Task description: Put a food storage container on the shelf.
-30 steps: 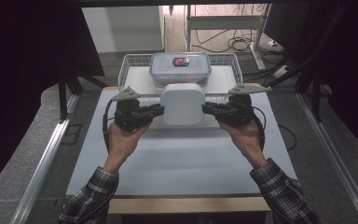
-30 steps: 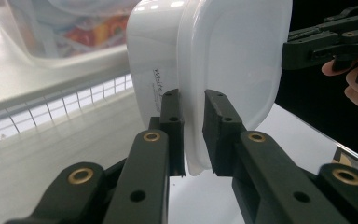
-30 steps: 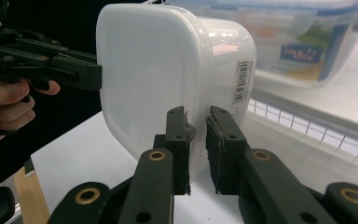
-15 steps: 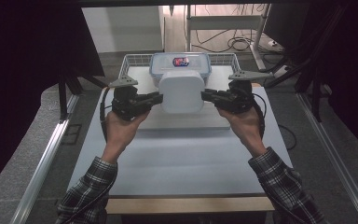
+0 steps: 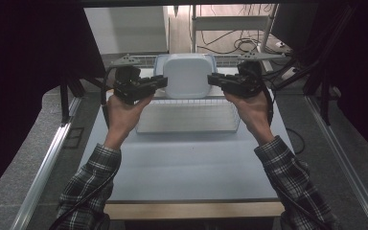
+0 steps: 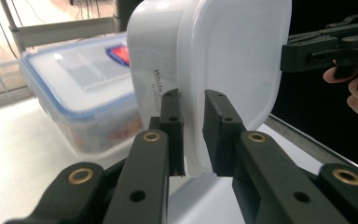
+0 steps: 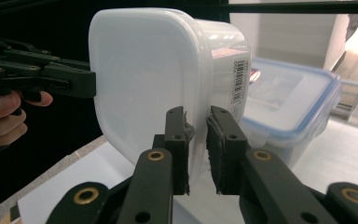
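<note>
A white lidded plastic container [image 5: 188, 75] hangs tipped on its side above the wire basket [image 5: 187, 129], its flat lid facing me. My left gripper [image 5: 163, 82] is shut on the container's left rim, and my right gripper [image 5: 212, 79] is shut on its right rim. In the left gripper view the pads of the left gripper [image 6: 193, 135] pinch the lid edge of the container [image 6: 233, 60], with the right gripper [image 6: 307, 49] beyond it. The right gripper view shows the right gripper [image 7: 196, 140] clamped on the container's [image 7: 144, 79] rim, opposite the left gripper [image 7: 51, 77].
A clear box with a blue-rimmed lid [image 6: 74, 93] lies in the basket behind the white container, partly hidden in the high view [image 5: 159, 62]. Metal rails [image 5: 48, 163] run along both table sides. A shelf with cables [image 5: 239, 28] stands at the back.
Both grippers have lifted the white container up and away from me, from the table in front of the basket to above it, tipping it on its side.
</note>
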The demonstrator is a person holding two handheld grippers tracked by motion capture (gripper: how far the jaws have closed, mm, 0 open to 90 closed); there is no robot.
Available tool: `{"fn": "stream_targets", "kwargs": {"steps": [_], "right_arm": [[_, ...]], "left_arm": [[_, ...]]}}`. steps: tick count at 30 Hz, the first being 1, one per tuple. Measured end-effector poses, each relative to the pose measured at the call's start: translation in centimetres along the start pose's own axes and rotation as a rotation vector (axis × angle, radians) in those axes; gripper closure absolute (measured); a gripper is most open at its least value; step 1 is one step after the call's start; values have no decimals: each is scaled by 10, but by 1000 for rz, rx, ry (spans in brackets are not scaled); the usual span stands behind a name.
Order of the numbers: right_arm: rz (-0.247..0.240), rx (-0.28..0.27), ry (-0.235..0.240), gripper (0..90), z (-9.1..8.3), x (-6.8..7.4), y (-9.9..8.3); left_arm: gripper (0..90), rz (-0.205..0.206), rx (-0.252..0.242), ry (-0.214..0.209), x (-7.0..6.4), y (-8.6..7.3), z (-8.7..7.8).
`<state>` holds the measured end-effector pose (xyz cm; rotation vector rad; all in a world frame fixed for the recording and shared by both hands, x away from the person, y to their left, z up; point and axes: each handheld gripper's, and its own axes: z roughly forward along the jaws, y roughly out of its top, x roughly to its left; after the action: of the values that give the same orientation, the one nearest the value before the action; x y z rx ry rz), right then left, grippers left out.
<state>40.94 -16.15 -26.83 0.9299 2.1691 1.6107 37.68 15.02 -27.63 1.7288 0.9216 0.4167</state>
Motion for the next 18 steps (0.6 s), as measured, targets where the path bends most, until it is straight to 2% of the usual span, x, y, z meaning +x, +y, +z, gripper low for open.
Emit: {"fn": "stream_targets", "kwargs": {"steps": [8,18], "right_arm": [[15,-14,-15,778,7,-9,22],[38,-8,-32,770,23,-21,36]], "left_arm": [[789,-11,-11,9,9,23,5],[782,-43,-11,29,24,33,16]]}}
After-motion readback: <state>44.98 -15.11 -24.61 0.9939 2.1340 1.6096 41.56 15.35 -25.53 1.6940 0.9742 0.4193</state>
